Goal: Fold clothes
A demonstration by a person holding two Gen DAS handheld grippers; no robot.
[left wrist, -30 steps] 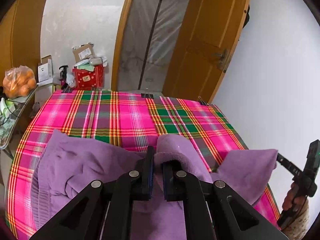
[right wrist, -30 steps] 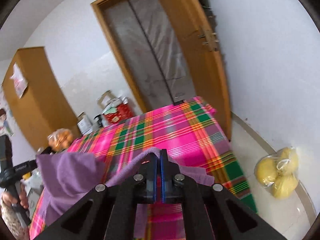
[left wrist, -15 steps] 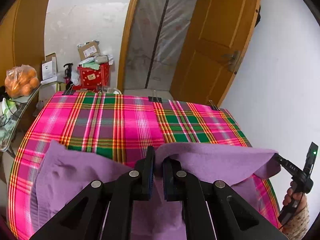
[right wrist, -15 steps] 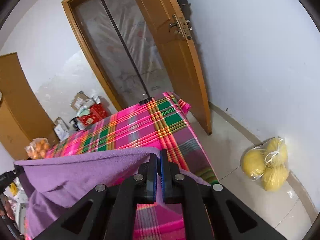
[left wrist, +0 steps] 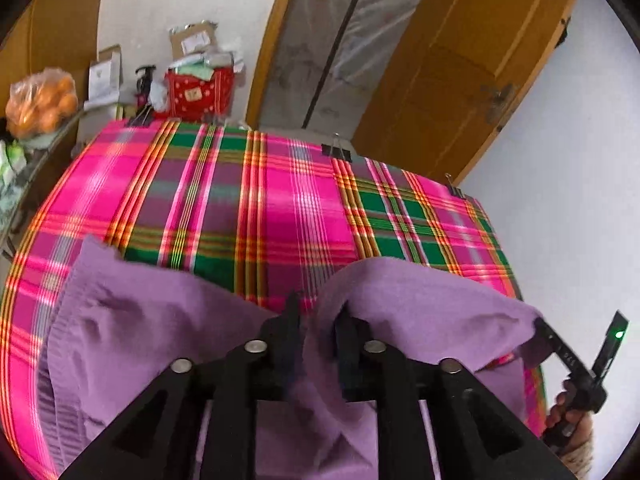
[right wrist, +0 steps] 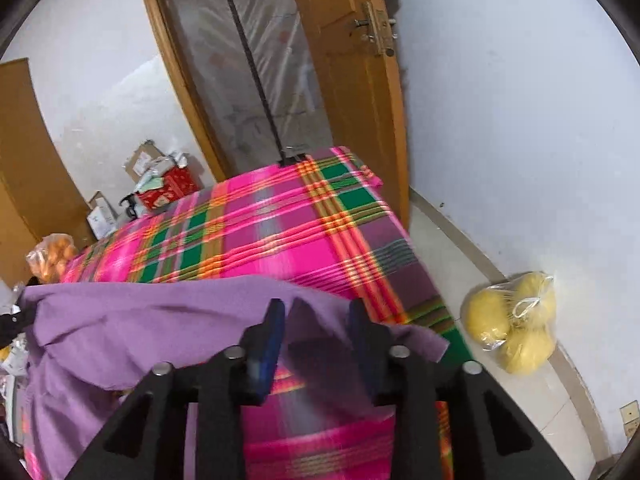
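Observation:
A purple garment lies on the pink plaid table cover, its folded edge stretched between my two grippers. My left gripper sits low over the garment. Its jaws are opening and a fold of the purple cloth still stands loosely between them. In the right wrist view the garment hangs over the cover's right side. My right gripper has jaws that are opening too, with a loose ridge of cloth in the gap, touching neither pad. The right gripper and the hand holding it show at the left view's right edge.
A bag of oranges and a red box with cartons stand beyond the table's far left. Black binder clips pin the cover's far edge. A wooden door stands open behind. A bag of yellow fruit lies on the floor, right.
Both grippers carried the garment's edge forward and down over the table. Their jaws, shut on the purple cloth before, have now parted and the cloth sags between them.

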